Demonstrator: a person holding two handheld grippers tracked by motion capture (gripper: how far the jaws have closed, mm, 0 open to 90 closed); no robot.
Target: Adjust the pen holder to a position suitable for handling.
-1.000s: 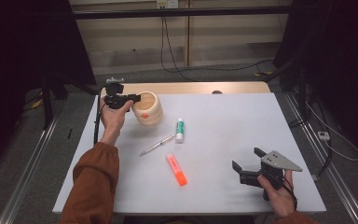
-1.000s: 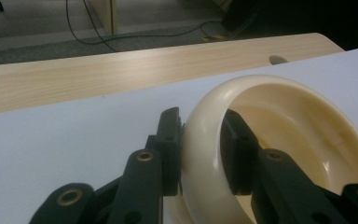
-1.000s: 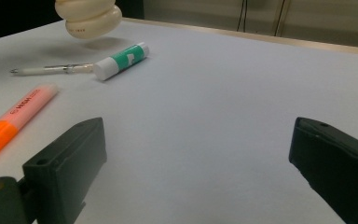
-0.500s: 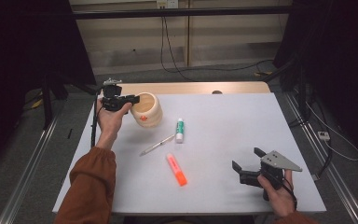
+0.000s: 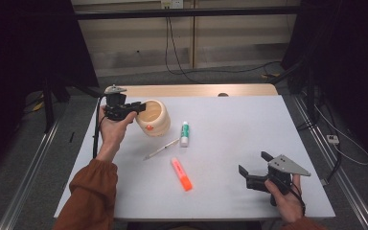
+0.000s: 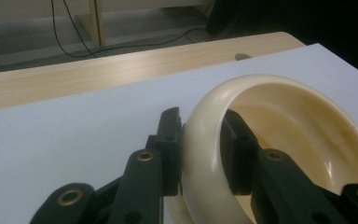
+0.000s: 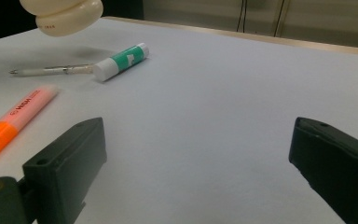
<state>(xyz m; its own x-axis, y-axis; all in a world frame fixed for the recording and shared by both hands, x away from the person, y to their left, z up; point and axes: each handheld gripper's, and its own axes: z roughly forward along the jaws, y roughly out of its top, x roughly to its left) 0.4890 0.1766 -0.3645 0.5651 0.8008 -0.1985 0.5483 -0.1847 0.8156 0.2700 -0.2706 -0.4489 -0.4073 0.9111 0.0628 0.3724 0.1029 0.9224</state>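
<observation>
Left tool (image 5: 136, 107) clamped on rim of cream cup (image 5: 154, 118), cup tilted and lifted off table (image 5: 230, 143); right tool (image 5: 255, 168) open, idle; pen (image 5: 161, 149), glue stick (image 5: 185, 133), highlighter (image 5: 181, 174) beyond cup, apparently awaiting collection.

White table (image 5: 230, 139), glue stick (image 5: 185, 133), pen (image 5: 161, 149), orange highlighter (image 5: 181, 174)

The left claw (image 5: 136, 106), held raised on an outstretched forearm in a rust sleeve, is clamped tight. The right claw (image 5: 253, 166) rests low with its jaws spread wide.
</observation>
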